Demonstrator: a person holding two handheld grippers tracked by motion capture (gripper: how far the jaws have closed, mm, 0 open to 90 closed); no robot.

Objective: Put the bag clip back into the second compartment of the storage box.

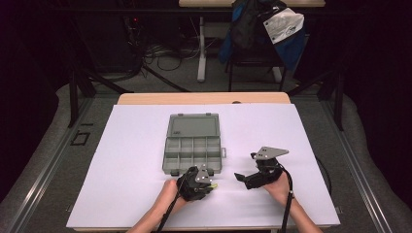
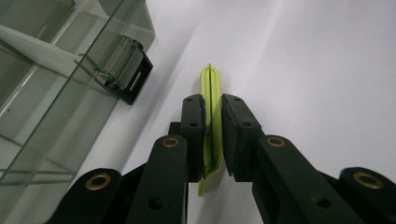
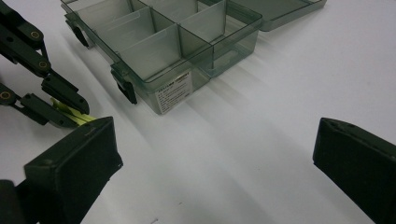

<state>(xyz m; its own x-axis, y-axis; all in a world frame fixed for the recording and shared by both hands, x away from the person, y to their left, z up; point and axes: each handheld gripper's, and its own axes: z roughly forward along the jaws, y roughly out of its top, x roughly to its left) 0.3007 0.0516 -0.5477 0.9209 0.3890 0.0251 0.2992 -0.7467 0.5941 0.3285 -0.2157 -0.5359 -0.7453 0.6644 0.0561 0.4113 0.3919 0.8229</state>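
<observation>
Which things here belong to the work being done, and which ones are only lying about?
Belonging to the work:
- yellow-green strip, between the left gripper jaws
- open compartment box
- right gripper, jaws wide apart, holding nothing

Just lying about:
- white table sheet
- bag on the chair behind the table
- cables on the floor

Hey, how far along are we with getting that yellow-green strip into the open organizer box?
Done: the organizer box lies open on the white table, lid folded back, and the compartments in sight look empty. In hand: the left gripper pinches the yellow-green strip between its pads, close to the box's near corner. The right gripper waits beside it, jaws wide apart, holding nothing. Left: carrying the strip to a compartment and letting go.
</observation>
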